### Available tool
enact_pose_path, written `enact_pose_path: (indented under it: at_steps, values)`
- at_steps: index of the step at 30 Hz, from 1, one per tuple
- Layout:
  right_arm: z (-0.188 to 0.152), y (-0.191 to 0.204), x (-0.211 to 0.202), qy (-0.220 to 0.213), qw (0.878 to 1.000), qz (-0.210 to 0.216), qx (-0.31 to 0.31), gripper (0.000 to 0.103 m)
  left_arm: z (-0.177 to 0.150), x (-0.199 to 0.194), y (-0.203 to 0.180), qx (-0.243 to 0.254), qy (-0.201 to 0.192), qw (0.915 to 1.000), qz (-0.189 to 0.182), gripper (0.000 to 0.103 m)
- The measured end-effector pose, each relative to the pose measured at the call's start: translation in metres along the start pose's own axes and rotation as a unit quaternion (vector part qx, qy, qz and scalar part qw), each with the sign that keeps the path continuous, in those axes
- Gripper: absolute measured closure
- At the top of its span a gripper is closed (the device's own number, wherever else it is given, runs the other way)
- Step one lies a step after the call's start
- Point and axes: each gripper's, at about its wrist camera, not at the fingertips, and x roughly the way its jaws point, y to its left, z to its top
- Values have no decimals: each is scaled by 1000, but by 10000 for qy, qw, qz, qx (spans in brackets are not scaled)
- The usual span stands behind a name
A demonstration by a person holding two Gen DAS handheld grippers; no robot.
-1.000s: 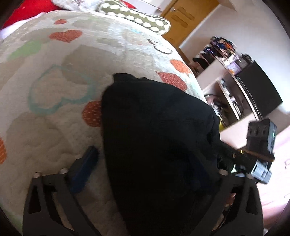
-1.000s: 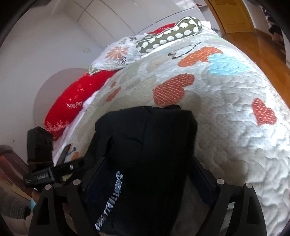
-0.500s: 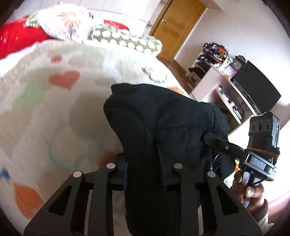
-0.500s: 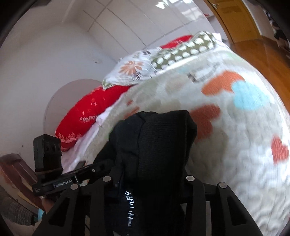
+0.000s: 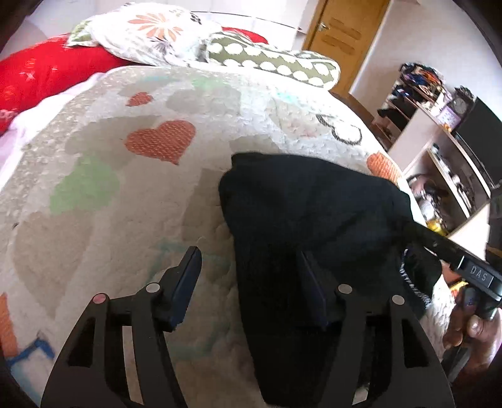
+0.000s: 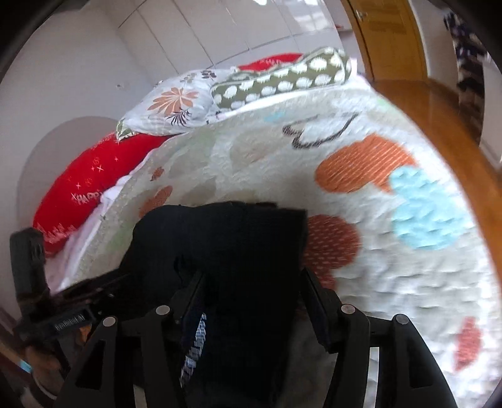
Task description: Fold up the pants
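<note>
Heart-patterned quilt (image 5: 157, 188), red pillow (image 6: 94, 182), dotted bolster (image 5: 273, 62), possibly cluttered shelves (image 5: 439, 163).

The pants (image 5: 301, 226) between the fingers are black matt cloth with a fine knit. Under them the bedspread (image 5: 103, 219) is quilted cloth, bumpy, with woven-looking hearts. Both grippers, left gripper (image 5: 251, 282) and right gripper (image 6: 251, 301), are matt black plastic with small shiny metal pins. Far ahead, the door (image 5: 342, 34) is smooth wood.

The bed (image 5: 94, 238) has a pale cover with hearts. Black pants (image 5: 301, 219) lie bunched on the bed. Beyond the pants, at the far end, lie a red pillow (image 5: 44, 75), a flowery pillow (image 5: 150, 28) and a spotted one (image 5: 273, 61), maybe overlapping.
</note>
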Motion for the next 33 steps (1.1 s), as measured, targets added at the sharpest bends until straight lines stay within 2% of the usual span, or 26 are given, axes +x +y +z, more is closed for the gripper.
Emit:
enact_pose_path:
  at_steps: [2,3,6,9,10,12,13,15,18,21,25,28,30,32,33]
  values:
    - [3,-1,-18,-219,9994,-259,-35,47,-3,-17,-6,91,-216,9997,108,41]
    - [6,0,-29,-415,9988,-243,-53,47,-5,-23,-10,143,-312,9993,145,41]
    - [14,14,-43,-729,9967,207,-291,47,-6,-32,-28,306,-552,9977,257,39]
    - [18,30,-24,-533,9962,359,-586,50,-12,-19,-43,508,-491,9965,441,39]
    - [20,33,-16,-479,9963,366,-608,53,-16,-12,-46,579,-390,9964,488,39]
    - [21,33,8,-257,9975,102,-653,59,-20,4,-47,613,-196,9962,594,39]
    - [20,30,23,-104,9979,-113,-629,59,-22,8,-46,583,-206,9960,649,33]
    - [17,22,39,3,9985,-112,-529,59,-23,12,-42,457,-282,9963,671,26]
    - [14,21,38,-83,9981,-102,-600,59,-21,13,-37,292,-242,9973,633,24]
    - [18,24,24,-59,9982,-55,-595,59,-22,8,-40,338,-295,9964,718,24]
    - [3,31,-21,-287,9974,60,-654,59,-25,2,-44,351,-318,9960,758,24]
    - [-19,37,-28,-139,9967,-161,-779,59,-28,0,-45,320,-338,9958,787,24]
    - [-37,37,-18,64,9944,-492,-932,58,-30,-1,-46,293,-347,9960,765,24]
    - [-48,35,-8,31,9922,-746,-994,54,-31,-2,-48,312,-373,9954,825,24]
    - [-50,33,-7,-28,9926,-744,-962,54,-32,-3,-49,329,-393,9951,849,24]
